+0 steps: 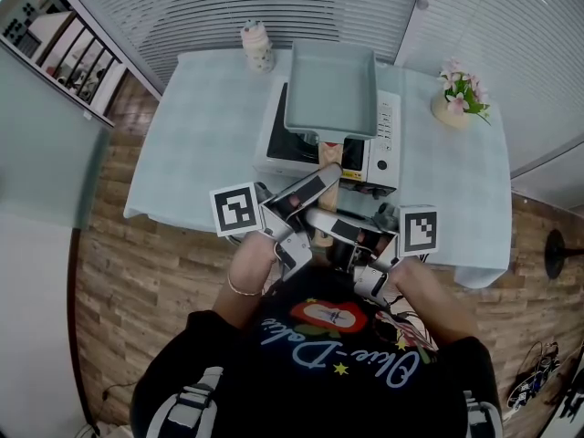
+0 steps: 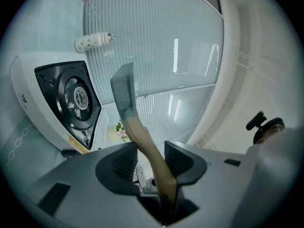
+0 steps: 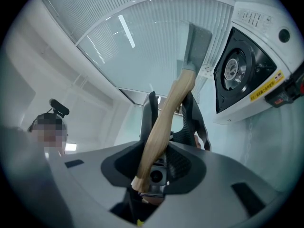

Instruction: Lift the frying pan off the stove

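Frying pan (image 1: 328, 85) above stove (image 1: 388, 144), wooden handle (image 2: 142, 144) clamped by left gripper (image 2: 151, 152) and right gripper (image 3: 159, 158)

Left hand-held gripper (image 2: 149, 159) and right hand-held gripper (image 3: 156, 163) each clamped on pan handle (image 2: 141, 139). Left gripped farther along handle, right nearer its end. Left hand (image 1: 252, 259) and right hand (image 1: 411, 279) sat close before chest, grippers angled inward.

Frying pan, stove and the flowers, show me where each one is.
frying pan (image 1: 330, 89): head view, the middle of its inside floor.
stove (image 1: 387, 140): head view, its white control panel.
flowers (image 1: 464, 89): head view, the pink blossoms.
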A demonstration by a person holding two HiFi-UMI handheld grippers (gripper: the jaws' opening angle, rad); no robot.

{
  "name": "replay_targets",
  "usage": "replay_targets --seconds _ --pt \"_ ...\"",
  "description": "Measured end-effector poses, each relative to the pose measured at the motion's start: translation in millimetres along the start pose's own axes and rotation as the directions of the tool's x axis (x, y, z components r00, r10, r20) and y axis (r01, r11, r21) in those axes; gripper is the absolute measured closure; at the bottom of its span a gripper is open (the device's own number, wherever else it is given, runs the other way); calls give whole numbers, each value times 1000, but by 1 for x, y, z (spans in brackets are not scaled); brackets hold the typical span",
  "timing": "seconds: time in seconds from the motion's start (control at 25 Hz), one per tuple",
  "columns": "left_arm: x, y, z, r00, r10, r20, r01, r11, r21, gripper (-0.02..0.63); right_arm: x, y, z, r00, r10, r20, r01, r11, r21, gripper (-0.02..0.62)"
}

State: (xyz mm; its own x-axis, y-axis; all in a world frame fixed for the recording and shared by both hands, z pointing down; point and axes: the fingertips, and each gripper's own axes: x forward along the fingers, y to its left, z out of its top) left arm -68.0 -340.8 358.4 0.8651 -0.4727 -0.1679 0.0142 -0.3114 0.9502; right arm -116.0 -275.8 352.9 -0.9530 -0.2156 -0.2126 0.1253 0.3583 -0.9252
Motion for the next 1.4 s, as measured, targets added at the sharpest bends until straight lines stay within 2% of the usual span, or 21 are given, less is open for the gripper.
replay_targets --seconds 1.4 --pt "0 1 -4 1000 6 -6 -6 1000 -11 440 -1 1 -3 1000 2 -4 -2 1000 -2 474"
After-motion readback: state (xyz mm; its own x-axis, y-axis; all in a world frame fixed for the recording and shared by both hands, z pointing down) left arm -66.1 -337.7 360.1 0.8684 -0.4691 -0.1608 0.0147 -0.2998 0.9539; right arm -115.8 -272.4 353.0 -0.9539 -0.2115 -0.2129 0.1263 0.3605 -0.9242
